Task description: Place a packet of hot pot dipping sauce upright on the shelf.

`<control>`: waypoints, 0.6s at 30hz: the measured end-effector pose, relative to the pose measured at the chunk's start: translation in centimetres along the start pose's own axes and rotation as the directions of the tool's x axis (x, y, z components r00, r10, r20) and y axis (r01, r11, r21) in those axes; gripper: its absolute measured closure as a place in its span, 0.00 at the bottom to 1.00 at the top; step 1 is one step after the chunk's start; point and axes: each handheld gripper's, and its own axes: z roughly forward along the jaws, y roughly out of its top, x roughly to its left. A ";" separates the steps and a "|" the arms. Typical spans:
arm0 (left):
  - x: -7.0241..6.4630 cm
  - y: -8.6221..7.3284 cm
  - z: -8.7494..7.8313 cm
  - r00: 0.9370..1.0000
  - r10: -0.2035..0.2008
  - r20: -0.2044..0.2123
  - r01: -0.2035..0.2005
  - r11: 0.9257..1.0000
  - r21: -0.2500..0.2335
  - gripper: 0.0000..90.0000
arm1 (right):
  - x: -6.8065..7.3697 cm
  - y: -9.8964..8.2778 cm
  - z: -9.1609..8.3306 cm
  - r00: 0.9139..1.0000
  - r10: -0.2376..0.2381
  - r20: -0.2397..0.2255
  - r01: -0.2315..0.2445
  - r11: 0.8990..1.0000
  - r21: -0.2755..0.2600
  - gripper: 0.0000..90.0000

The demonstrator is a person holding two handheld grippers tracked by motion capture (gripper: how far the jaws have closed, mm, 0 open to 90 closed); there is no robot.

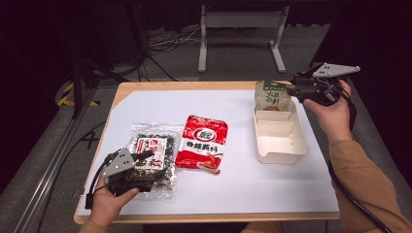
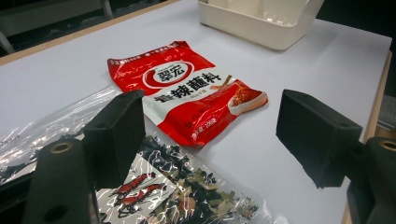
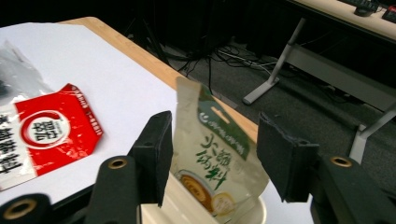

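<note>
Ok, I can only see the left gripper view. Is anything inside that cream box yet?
Observer: Yes, a beige-and-green pouch stands upright in the far end of the cream box.
Operator: Is the other hand-held gripper squeezing it?
Observer: No. The right hand-held gripper is open, with its jaws either side of the pouch and a gap on one side.

Pouch [image 1: 272, 95]: between the right gripper's [image 1: 291, 90] jaws, standing in the tray's [image 1: 281, 145] far end.
Sachet [image 1: 204, 141]: ahead of the left gripper [image 1: 148, 156].
Clear packet [image 1: 151, 155]: beneath the left gripper, on the surface [image 1: 233, 194].
</note>
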 end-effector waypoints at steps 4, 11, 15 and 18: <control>0.0 0.0 0.1 1.000 0.001 0.002 -0.001 1.000 0.003 0.27 | 1.5 -0.1 -1.1 0.999 0.016 -0.030 -0.016 1.000 -0.013 0.48; -0.1 0.1 0.1 1.000 0.000 0.006 0.000 1.000 0.002 0.27 | 3.9 -0.8 -2.3 0.992 0.051 -0.112 -0.053 0.999 -0.011 0.50; 0.0 0.0 0.1 1.000 -0.005 0.008 0.005 1.000 0.004 0.27 | 5.0 -1.3 -2.8 0.987 0.056 -0.149 -0.062 0.998 -0.030 0.49; 0.0 0.0 0.2 1.000 0.000 0.012 0.000 1.000 0.006 0.27 | 6.1 -2.0 -3.0 0.977 0.060 -0.203 -0.072 0.996 -0.051 0.49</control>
